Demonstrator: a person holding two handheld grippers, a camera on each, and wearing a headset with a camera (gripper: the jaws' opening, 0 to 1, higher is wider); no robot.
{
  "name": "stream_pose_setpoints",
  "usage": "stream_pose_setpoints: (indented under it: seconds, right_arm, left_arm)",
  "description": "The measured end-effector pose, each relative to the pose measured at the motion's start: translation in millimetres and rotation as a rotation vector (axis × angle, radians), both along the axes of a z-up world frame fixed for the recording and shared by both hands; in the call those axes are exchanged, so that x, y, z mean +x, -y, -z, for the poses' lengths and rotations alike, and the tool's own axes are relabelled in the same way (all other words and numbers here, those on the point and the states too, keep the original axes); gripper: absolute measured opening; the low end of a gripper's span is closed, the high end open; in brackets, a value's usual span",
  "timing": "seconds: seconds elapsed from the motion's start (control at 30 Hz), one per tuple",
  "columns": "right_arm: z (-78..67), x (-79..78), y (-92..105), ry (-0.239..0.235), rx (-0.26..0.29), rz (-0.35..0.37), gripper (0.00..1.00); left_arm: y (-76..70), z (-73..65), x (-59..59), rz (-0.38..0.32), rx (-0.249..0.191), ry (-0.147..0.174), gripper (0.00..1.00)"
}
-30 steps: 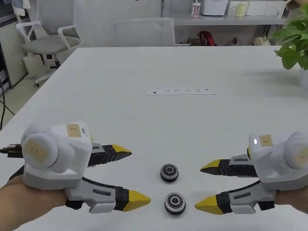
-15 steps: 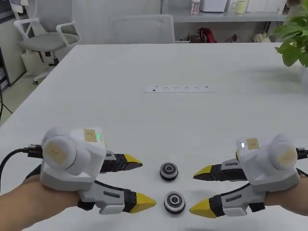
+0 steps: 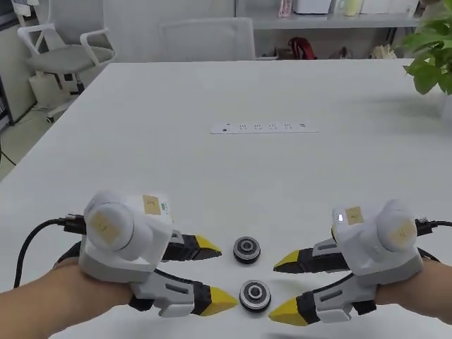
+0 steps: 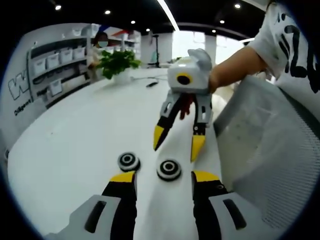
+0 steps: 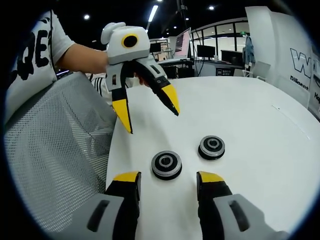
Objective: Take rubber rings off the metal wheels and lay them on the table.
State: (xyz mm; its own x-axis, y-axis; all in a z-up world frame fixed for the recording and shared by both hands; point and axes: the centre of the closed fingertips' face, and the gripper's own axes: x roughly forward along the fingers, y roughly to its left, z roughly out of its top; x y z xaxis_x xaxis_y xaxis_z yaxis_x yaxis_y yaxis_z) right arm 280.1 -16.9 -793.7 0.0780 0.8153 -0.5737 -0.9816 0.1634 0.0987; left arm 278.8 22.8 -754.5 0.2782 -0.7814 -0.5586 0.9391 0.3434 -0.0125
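Now both tools sit low over the white table (image 3: 233, 176), tips facing each other. Left tool (image 3: 226, 275) is spread wide w/ nothing in it; right tool (image 3: 275, 288) is likewise wide apart & empty. Near metal wheel (image 3: 255, 296) lies flat btwn the two tools' yellow tips, just beside them. Far wheel (image 3: 246, 248) lies flat just beyond it, apart. Black rubber rings are on both wheels. Power strip (image 3: 263, 128) lies further back, mid-table.
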Motion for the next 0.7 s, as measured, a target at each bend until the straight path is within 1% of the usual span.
stream_pose_setpoints:
  seconds: [0.17,0.3,0.37,0.4,0.47,0.7]
  right_arm:
    - [2.8,-3.0,-3.5,-0.01,0.001,-0.009,0.41]
    - [6.0,-4.8,-4.4,-0.017,-0.009,-0.018,0.4]
    - [6.7,-5.3,-4.8,-0.02,-0.007,-0.019,0.4]
    - [6.9,-5.7,-5.2,-0.021,-0.007,-0.019,0.39]
    - [7.4,-6.8,-5.9,-0.024,-0.007,-0.023,0.39]
    - [8.6,-7.2,-6.3,-0.032,0.0,-0.019,0.38]
  left_arm:
    - [5.6,6.7,0.1,0.023,0.019,-0.014,0.43]
    - [10.5,9.0,0.1,0.032,0.018,-0.026,0.4]
    - [12.8,12.1,0.3,0.035,0.022,-0.032,0.39]
    - [14.0,14.3,-0.3,0.039,0.026,-0.042,0.38]
    - [15.6,16.4,-0.9,0.044,0.03,-0.045,0.36]
    - [20.1,25.2,-2.1,0.049,0.042,-0.071,0.34]
